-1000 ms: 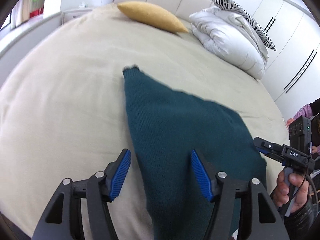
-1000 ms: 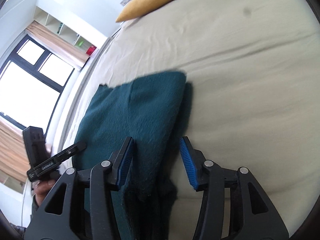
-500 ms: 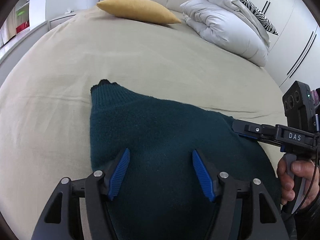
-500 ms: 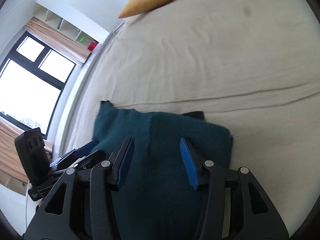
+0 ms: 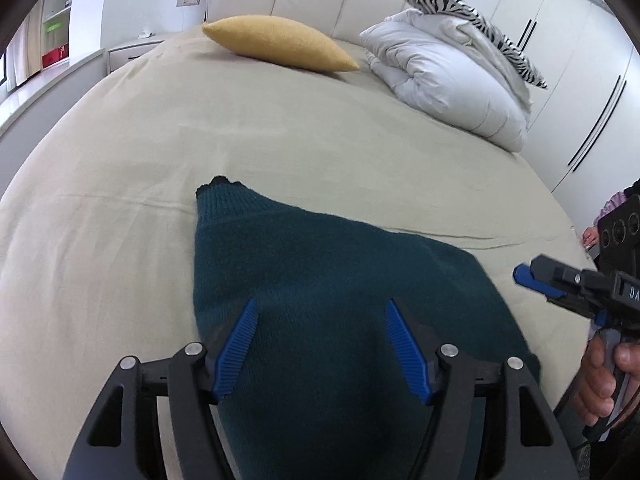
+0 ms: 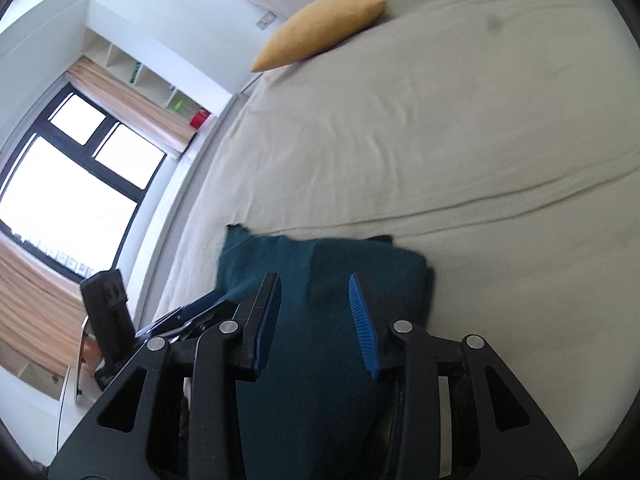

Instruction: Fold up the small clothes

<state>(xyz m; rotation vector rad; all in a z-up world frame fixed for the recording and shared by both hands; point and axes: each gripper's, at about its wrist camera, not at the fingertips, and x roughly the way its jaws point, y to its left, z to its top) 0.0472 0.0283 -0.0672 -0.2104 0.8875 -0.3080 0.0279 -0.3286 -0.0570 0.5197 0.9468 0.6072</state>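
Note:
A dark teal knitted sweater (image 5: pixel 320 280) lies folded flat on the beige bed sheet (image 5: pixel 280 140), its ribbed hem corner pointing away. My left gripper (image 5: pixel 320 344) is open and empty, hovering over the near part of the sweater. In the right wrist view the same sweater (image 6: pixel 320 280) lies under my right gripper (image 6: pixel 314 320), which is open and empty above it. The right gripper also shows at the right edge of the left wrist view (image 5: pixel 560 284), beside the sweater's right edge. The left gripper's fingers (image 6: pixel 188 312) show at the left in the right wrist view.
A yellow pillow (image 5: pixel 280 46) and a bundled white duvet (image 5: pixel 448 80) with a zebra-print cloth lie at the head of the bed. White wardrobes (image 5: pixel 580 80) stand on the right. A window (image 6: pixel 68 184) and shelves are on the left.
The sweater's upper part has come down flat onto the bed, and both grippers have drawn back over it, staying open. The right gripper has moved off the sweater's right edge.

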